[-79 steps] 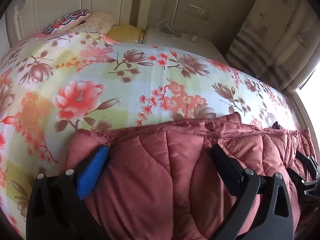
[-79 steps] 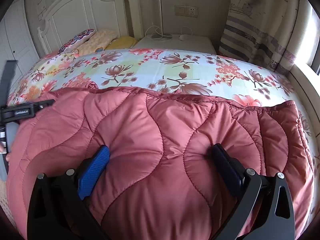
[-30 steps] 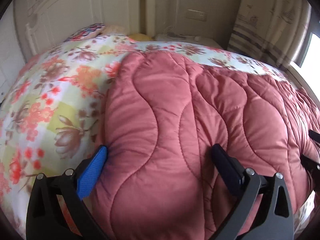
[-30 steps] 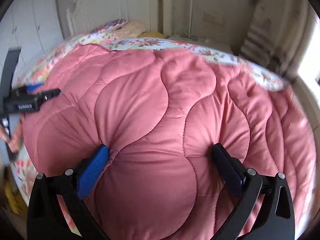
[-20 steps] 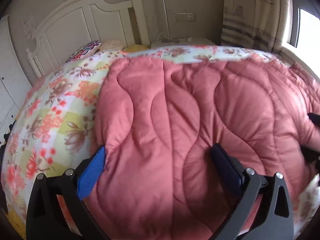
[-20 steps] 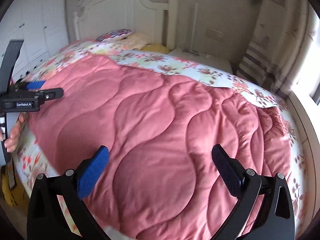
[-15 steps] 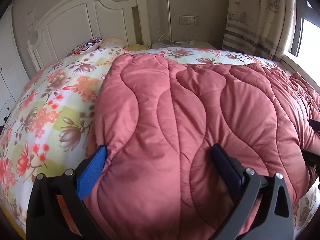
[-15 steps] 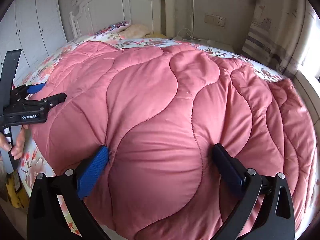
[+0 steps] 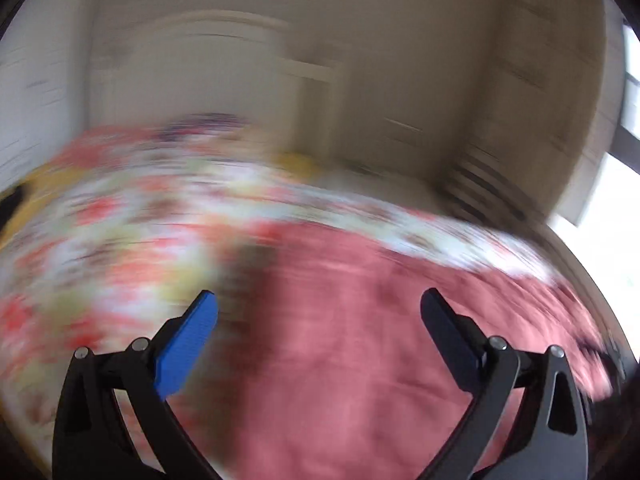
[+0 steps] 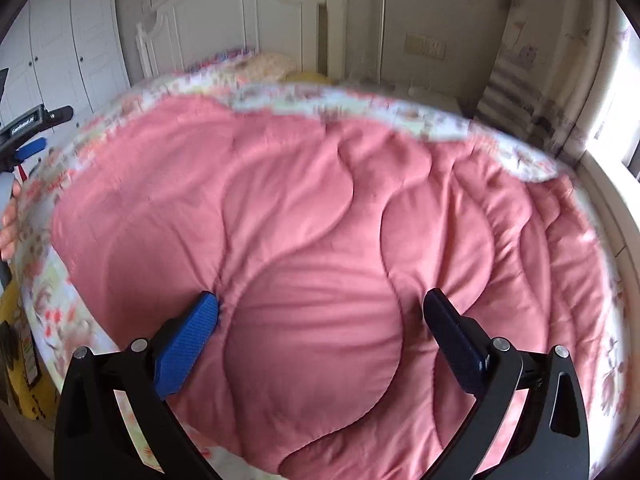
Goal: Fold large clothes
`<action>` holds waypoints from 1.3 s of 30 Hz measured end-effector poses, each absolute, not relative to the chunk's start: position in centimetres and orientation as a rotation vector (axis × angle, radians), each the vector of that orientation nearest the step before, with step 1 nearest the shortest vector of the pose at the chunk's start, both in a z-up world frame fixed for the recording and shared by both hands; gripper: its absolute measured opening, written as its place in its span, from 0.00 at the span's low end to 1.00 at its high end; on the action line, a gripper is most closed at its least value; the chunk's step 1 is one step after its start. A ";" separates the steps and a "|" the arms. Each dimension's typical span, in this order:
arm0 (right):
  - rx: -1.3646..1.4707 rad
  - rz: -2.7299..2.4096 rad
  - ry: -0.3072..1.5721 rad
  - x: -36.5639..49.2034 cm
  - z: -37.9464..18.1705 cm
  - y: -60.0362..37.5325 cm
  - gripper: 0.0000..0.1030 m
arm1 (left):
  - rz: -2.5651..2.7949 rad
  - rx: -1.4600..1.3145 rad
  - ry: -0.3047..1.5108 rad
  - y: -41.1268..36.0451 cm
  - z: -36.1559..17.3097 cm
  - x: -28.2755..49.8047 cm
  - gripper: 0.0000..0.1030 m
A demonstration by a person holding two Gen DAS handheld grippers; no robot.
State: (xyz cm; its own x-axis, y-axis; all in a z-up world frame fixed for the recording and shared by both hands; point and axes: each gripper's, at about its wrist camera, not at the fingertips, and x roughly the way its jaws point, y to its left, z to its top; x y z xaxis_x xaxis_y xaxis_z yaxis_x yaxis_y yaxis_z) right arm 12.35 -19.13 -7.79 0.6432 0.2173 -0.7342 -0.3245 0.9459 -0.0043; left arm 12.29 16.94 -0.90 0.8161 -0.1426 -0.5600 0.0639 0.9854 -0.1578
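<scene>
Since 0.5 s ago left gripper [image 9: 316, 308] swung clear, view smeared, fingers wide, empty. Right gripper [image 10: 320, 312] fingers wide, pressed onto pink quilted garment [image 10: 320, 220], spread on floral bed [image 10: 400, 120]. Suggest: smooth flat, regrip corners squarely before folding.

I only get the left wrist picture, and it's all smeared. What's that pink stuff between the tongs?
Observer: The right wrist view is sharper: a pink quilted garment spread over a floral bedsheet.
Visitor: Are the right tongs gripping it?
Observer: No, the right tongs stand open, with padding bulging between them.
Visitor: Who holds my tongs?
Observer: A bare hand shows at that view's left edge, below the left tongs.
</scene>
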 end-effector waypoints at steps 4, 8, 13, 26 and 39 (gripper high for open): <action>-0.117 0.240 0.673 11.6 -3.8 -20.6 0.95 | -0.289 -0.005 0.697 9.6 -3.2 13.6 0.98; -0.106 0.127 0.604 11.4 -2.0 -23.1 0.95 | -0.302 0.054 0.842 6.4 -8.1 16.0 0.98; -0.067 0.050 0.869 14.5 -8.5 -26.6 0.96 | -0.307 0.101 0.827 6.0 -9.2 16.2 0.98; -0.115 0.095 0.722 22.6 -1.1 -25.7 0.96 | -0.168 0.118 0.839 9.5 -4.8 29.7 0.98; 0.036 0.014 0.953 29.3 -10.5 -30.4 0.96 | -0.178 0.033 0.956 11.1 -10.0 31.8 0.98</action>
